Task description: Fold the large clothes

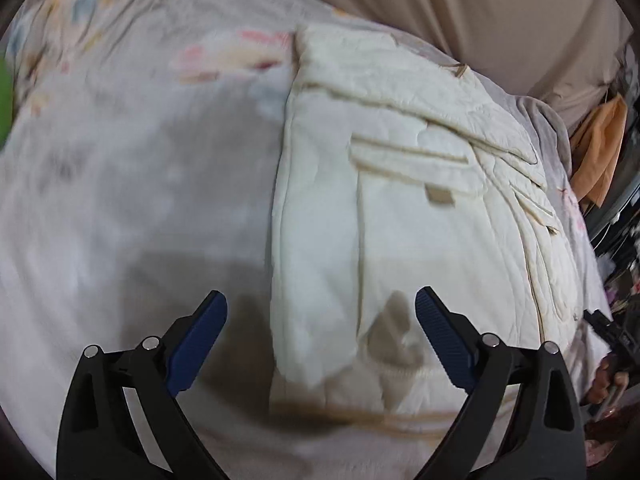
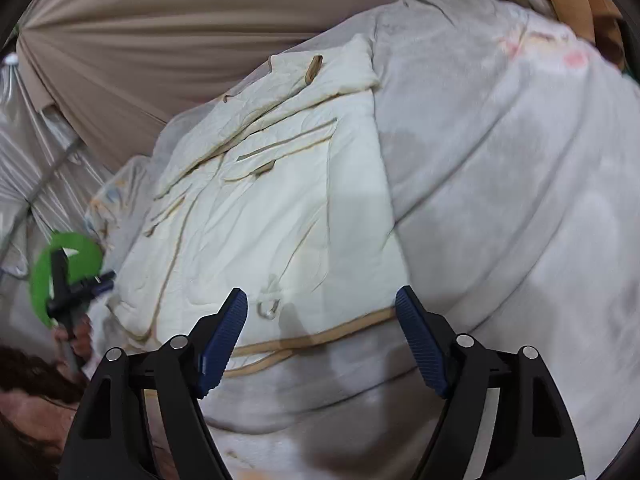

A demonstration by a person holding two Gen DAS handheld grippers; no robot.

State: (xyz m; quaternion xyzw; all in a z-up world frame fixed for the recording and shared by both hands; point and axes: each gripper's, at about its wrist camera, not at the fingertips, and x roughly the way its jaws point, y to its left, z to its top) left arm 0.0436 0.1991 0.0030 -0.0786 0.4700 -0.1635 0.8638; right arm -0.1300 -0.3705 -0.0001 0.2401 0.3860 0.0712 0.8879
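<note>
Left wrist view, L to R: pale grey blanket (image 1: 120,184) w/ faint pastel print covers the bed; left gripper (image 1: 321,306) hangs above it, blue pads spread wide, nothing between them. Cream quilted jacket (image 1: 400,208), tan piping, lies flat on the blanket, partly folded, toward the bed's right side; a hand (image 1: 604,384) shows at its right edge; orange cloth (image 1: 600,152) beyond. Right wrist view, L to R: green-ringed left tool (image 2: 68,276) in a hand (image 2: 78,340) at the bed's left edge; jacket (image 2: 260,220) mid-bed; right gripper (image 2: 321,300) over its tan-trimmed hem, pads apart, gripping nothing; bare blanket (image 2: 520,200) to the R. Beige curtain (image 2: 160,20) behind.
</note>
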